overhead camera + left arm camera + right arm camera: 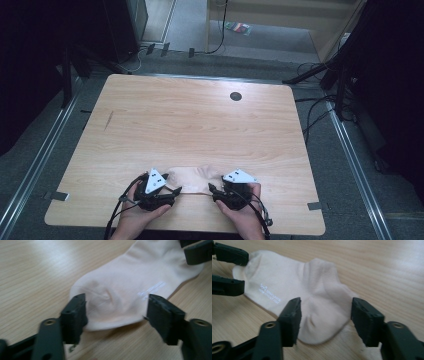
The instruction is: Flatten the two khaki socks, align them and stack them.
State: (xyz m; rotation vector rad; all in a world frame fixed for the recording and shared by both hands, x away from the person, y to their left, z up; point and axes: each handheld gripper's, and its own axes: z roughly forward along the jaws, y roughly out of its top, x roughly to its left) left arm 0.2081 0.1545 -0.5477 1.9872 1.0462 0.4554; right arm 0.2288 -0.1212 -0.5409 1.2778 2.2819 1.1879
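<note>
A pale cream ankle sock (192, 179) lies flat on the wooden table (200, 125) near its front edge, between the two grippers. My left gripper (176, 191) is open at the sock's left end, and in the left gripper view its jaws (116, 306) straddle the rounded end of the sock (125, 290) without closing on it. At the right end my right gripper (212, 190) is also open; its jaws (325, 308) stand either side of that end of the sock (317, 297). White print (270, 295) marks the fabric. A hand holds each gripper.
A small black round insert (235, 96) sits in the tabletop towards the back. Dark stands and cables (320, 107) crowd the floor around the table, on the left and right. Grey tape tabs (56, 196) mark the table's front corners.
</note>
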